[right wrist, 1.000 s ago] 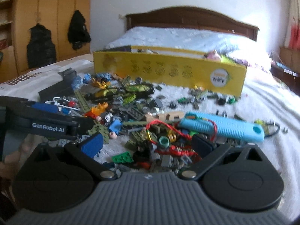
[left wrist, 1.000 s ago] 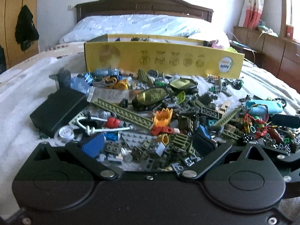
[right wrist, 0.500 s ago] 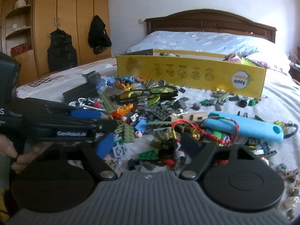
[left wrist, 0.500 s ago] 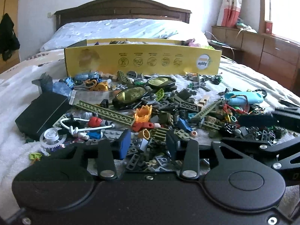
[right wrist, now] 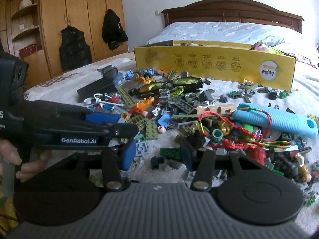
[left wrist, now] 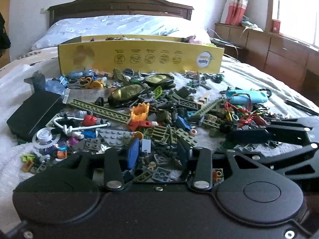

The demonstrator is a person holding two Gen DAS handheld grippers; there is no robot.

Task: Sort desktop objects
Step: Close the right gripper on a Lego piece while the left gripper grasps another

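Toy brick pile (left wrist: pixel 159 123) lies spread on white bed blanket (left wrist: pixel 12 91), w/ yellow box (left wrist: pixel 139 57) behind it. Left gripper (left wrist: pixel 158 153) low over near edge of pile, part-closed, pads not pressing anything, small bricks under gap. Right gripper (right wrist: pixel 159 155) closing, nothing gripped; loose bits between its pads. Blue ribbed handle (right wrist: pixel 279 121) at right of pile.

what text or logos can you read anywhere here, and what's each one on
"Apple", upside down: round sticker on the yellow box.
"GenRobot.AI": side of the left tool, right wrist view.
Five round icons with captions on the box front: too small to read.
Letters on the left tool's body at the frame's left edge: cut off, unreadable.
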